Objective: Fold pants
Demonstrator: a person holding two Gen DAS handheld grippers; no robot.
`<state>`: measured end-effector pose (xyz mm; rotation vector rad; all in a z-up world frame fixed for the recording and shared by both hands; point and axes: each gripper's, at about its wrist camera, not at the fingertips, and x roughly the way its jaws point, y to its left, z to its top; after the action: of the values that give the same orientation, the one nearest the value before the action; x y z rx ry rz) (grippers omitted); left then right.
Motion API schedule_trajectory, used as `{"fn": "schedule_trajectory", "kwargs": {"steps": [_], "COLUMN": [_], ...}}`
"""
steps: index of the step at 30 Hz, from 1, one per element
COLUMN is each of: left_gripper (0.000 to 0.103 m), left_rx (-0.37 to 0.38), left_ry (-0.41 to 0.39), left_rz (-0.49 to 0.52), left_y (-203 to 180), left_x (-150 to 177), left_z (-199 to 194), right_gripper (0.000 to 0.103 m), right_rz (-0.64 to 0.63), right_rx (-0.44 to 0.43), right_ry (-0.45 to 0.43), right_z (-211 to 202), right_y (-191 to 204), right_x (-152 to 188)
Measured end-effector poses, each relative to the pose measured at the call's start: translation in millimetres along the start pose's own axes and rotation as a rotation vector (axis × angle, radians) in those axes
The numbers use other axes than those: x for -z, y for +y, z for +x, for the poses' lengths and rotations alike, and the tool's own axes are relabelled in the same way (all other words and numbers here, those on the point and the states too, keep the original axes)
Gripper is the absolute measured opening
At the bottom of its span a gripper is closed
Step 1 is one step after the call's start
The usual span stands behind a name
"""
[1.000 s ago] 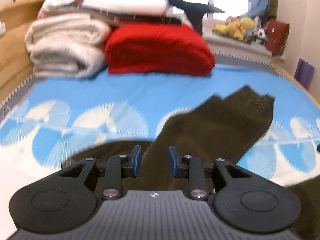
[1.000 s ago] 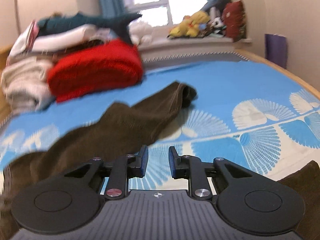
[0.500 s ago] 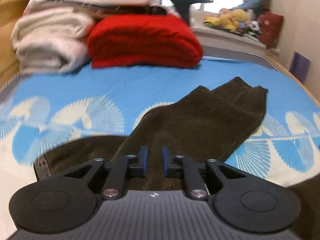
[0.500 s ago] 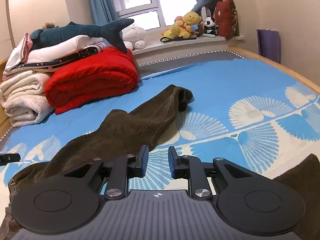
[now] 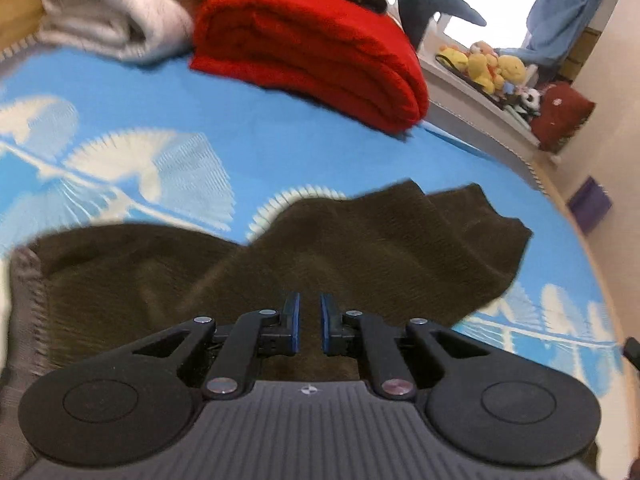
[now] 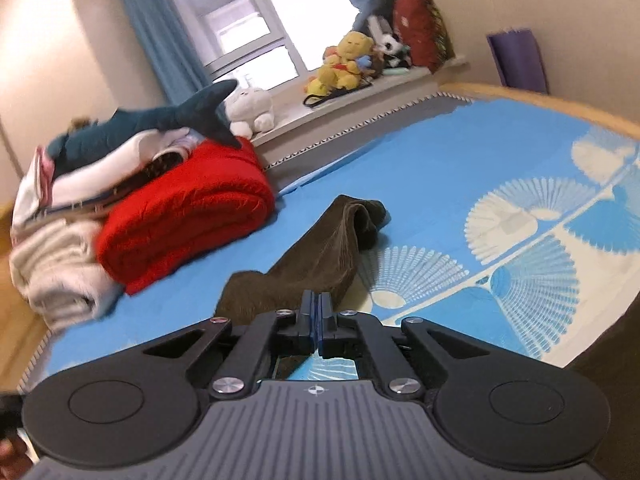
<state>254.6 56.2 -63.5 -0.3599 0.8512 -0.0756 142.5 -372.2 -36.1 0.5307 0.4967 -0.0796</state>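
Your left gripper (image 5: 310, 322) had narrowed to a slim gap over the ribbed brown pants (image 5: 360, 248), gripping nothing visible. Your right gripper (image 6: 315, 316) had pressed fully closed, empty. Pants lay crumpled across the blue fan-patterned bedspread (image 6: 460, 168).

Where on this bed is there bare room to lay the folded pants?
The blue bedspread is bare right of the brown pants, out to the wooden edge. A bare strip lies between pants and red blanket. The far-left corner is crowded with stacked blankets.
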Motion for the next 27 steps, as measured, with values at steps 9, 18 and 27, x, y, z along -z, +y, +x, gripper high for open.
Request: {"fn": "schedule_trajectory", "kwargs": {"steps": [9, 18, 27], "left_gripper": [0.035, 0.045, 0.008], "left_rx": [0.093, -0.043, -0.206], "left_ry": [0.114, 0.207, 0.261], "left_rz": [0.266, 0.508, 0.414], "left_y": [-44, -75, -44], "left_x": [43, 76, 64], "left_z": [59, 103, 109], "right_gripper": [0.005, 0.039, 0.054], "right_rz": [0.245, 0.392, 0.585], "right_rx": [-0.030, -0.059, -0.117], "right_ry": [0.060, 0.092, 0.121], "right_z": [46, 158, 281], "right_y": [-41, -81, -97], "right_x": [-8, -40, -65]}}
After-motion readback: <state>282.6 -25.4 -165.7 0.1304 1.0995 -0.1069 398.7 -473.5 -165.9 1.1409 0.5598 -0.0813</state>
